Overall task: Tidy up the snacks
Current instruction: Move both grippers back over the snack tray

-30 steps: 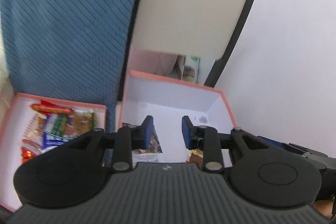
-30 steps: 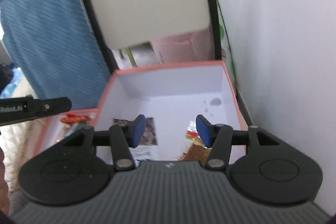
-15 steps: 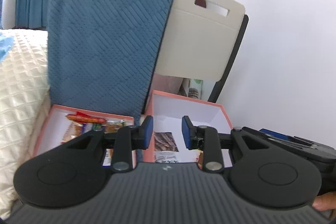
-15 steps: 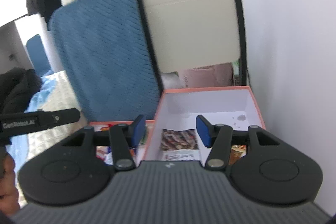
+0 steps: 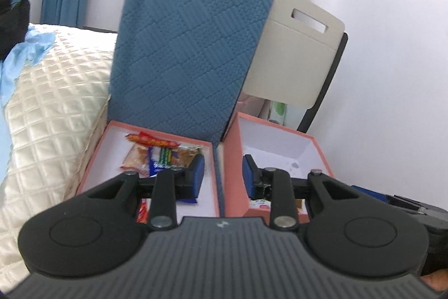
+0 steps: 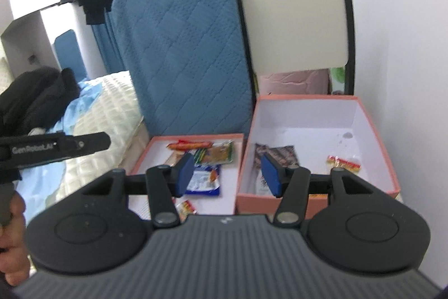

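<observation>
Two salmon-edged white boxes stand side by side. The shallow lid on the left [image 6: 140,159] [image 5: 92,156] holds several snack packets [image 6: 207,150] [image 5: 151,147], among them a blue-and-white one [image 6: 203,181]. The deeper box on the right [image 6: 386,159] [image 5: 322,156] holds a brown packet [image 6: 280,152] and a red-yellow packet [image 6: 345,163]. My left gripper [image 5: 222,175] is open and empty, held above the gap between the boxes. My right gripper [image 6: 228,175] is open and empty, above and in front of both boxes.
A blue quilted cushion [image 6: 182,52] [image 5: 190,46] and a cream chair back [image 6: 294,18] [image 5: 296,52] stand upright behind the boxes. A white wall [image 6: 406,46] is at the right. A cream quilted bed [image 5: 50,102] lies at the left. The left tool's bar [image 6: 56,147] crosses the right wrist view.
Both grippers have pulled back and up from the deep box, so both boxes and the room now show. Both have stayed open and empty.
</observation>
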Motion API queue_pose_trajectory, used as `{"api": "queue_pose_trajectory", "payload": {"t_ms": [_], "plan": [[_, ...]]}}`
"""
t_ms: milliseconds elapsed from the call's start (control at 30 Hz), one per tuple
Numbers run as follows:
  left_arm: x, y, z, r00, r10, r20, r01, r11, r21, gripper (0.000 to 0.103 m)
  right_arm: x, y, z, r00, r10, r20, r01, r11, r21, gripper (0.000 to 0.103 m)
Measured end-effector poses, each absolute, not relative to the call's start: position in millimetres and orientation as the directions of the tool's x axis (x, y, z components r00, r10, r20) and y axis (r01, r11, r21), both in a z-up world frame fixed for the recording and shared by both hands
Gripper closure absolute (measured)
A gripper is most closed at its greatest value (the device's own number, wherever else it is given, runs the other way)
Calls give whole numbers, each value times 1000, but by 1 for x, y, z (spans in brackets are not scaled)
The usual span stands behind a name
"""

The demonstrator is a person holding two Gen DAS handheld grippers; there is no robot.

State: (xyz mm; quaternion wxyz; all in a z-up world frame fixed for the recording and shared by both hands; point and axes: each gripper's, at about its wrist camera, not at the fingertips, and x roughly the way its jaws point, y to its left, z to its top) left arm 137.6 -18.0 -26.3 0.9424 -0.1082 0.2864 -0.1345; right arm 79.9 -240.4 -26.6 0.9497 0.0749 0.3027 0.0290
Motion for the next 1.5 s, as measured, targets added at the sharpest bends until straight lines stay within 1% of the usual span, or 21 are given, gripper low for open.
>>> {"api": "queue_pose_trajectory", "payload": {"t_ms": [233, 500, 833, 967, 1100, 1267, 1500], "plan": [[126, 3, -53, 801, -291, -523, 155, 945, -289, 69, 75, -214, -47, 798, 151, -584, -61, 983, 171, 47], [131, 11, -101, 763, -285, -581, 116, 943, -311, 69, 79, -196, -88, 756, 182, -629, -103, 982, 161, 47], [184, 26, -158, 707, -279, -650, 64, 940, -334, 69, 102, -176, -125, 706, 216, -674, -183, 976, 122, 47], [208, 34, -175, 688, -259, -678, 50, 949, -311, 68, 115, -169, -138, 683, 239, -691, -212, 969, 125, 47], [230, 43, -191, 662, -247, -707, 29, 952, -306, 60, 131, -161, -155, 653, 259, -712, -233, 963, 136, 47], [261, 53, -211, 630, -222, -744, 1, 958, -285, 52, 153, -151, -181, 606, 280, -745, -256, 955, 151, 47], [311, 63, -247, 551, -220, -805, -14, 962, -273, 46, 184, -136, -211, 557, 297, -775, -268, 948, 171, 47]]}}
